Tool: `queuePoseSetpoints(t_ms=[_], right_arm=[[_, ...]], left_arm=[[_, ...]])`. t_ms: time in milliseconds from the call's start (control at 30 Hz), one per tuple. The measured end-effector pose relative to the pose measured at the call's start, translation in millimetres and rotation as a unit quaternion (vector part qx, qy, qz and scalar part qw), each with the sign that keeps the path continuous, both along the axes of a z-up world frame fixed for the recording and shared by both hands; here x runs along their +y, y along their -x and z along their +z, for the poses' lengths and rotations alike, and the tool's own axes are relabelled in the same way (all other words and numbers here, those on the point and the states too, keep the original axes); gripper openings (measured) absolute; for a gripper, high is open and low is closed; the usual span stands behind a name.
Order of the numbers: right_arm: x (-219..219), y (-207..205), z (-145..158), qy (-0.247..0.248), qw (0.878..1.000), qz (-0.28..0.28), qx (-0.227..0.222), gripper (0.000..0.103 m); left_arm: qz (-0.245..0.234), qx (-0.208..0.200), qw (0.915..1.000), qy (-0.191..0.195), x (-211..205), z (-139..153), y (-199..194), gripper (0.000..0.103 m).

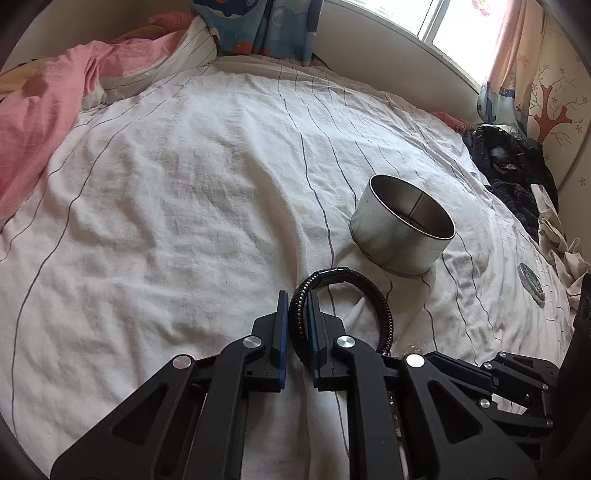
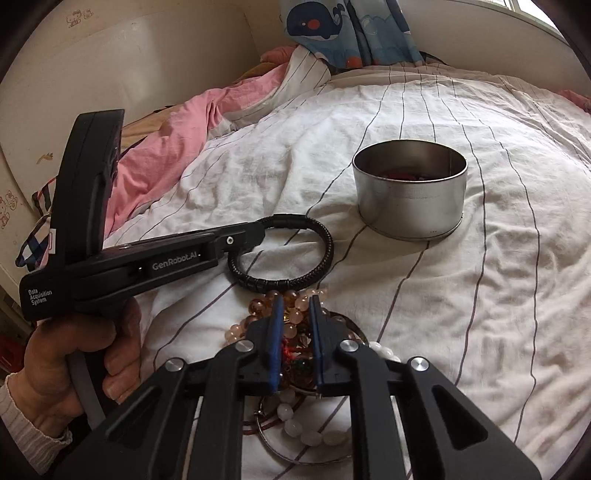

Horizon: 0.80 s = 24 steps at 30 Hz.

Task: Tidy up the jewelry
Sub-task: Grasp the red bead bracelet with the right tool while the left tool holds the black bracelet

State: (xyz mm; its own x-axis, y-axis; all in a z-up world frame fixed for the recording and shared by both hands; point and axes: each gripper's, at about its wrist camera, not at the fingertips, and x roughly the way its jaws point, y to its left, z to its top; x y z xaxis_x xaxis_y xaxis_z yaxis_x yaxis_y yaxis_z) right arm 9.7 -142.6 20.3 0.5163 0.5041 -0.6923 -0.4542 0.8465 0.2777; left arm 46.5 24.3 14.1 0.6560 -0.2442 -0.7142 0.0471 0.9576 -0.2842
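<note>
A black braided bracelet [image 1: 345,306] lies on the white striped bedsheet [image 1: 184,203]. My left gripper [image 1: 298,299] has its jaws narrowly apart around the bracelet's left side; in the right wrist view it [image 2: 258,230] meets the bracelet [image 2: 288,254] at its left end. A round silver tin [image 1: 400,230] stands open just beyond, with red items inside [image 2: 406,173]. My right gripper [image 2: 295,301] sits over a pile of beaded bracelets [image 2: 291,317] and rings, jaws slightly apart around some beads; whether it grips them I cannot tell.
A pink quilt [image 1: 44,110] is bunched at the left. Dark clothes [image 1: 513,162] lie at the right bed edge. A round lid [image 1: 532,282] lies on the sheet right of the tin. A whale-print curtain [image 2: 347,29] hangs at the back.
</note>
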Motion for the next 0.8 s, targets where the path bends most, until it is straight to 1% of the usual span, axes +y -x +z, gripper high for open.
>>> queuePoseSetpoints(t_ms=[33,67,133,167,267,367,433,467,500,600,700,800], right_arm=[[-2.0,1.5,1.3,-0.002,1.000,-0.001,-0.003,0.010],[-5.1,3.4,2.9,-0.005,1.000,-0.002,-0.005,0.002],[-13.3,8.5,7.6,-0.015,1.000,-0.008,-0.012,0.002],[-18.7,11.1,11.0,-0.029,0.999,-0.009,-0.014,0.002],[-31.6,15.1,19.4,-0.054,0.998,-0.015,-0.020,0.002],[-34.3,7.8,14.4,-0.061,0.998,-0.021,0.005,0.003],[-30.7,5.5,11.5,-0.061,0.998,-0.025,0.012,0.031],[-28.2,6.3,10.8,-0.064,0.998,-0.023,0.013,0.048],[-22.7,5.6,10.2,-0.063,0.998,-0.015,0.015,0.047],[-9.8,6.1,7.4,-0.031,0.999,-0.011,0.009,0.047],[-6.9,1.4,-0.4,-0.018,1.000,-0.019,0.017,0.046],[-4.8,-2.3,-3.7,-0.006,1.000,-0.019,0.014,0.044]], left_arm=[[0.002,-0.002,1.0000,0.002,2.1,1.5,3.2,0.009],[0.003,-0.005,1.0000,0.004,4.0,3.7,7.0,0.009],[0.008,-0.010,0.9999,0.007,8.2,8.5,14.6,0.009],[0.009,-0.011,0.9999,0.008,10.1,10.2,17.4,0.009],[0.015,0.001,0.9998,0.011,16.0,7.3,17.6,0.009],[0.024,0.014,0.9995,0.018,19.8,-1.1,14.7,0.009],[0.026,0.017,0.9994,0.016,19.3,-4.8,14.4,0.009],[0.027,0.017,0.9994,0.016,19.2,-6.1,14.5,0.009],[0.027,0.017,0.9994,0.016,19.6,-7.4,14.5,0.009],[0.029,0.017,0.9993,0.019,20.4,-9.7,14.9,0.009],[0.028,0.016,0.9993,0.017,19.7,-11.1,14.2,0.009],[0.029,0.016,0.9994,0.014,18.2,-12.0,13.7,0.010]])
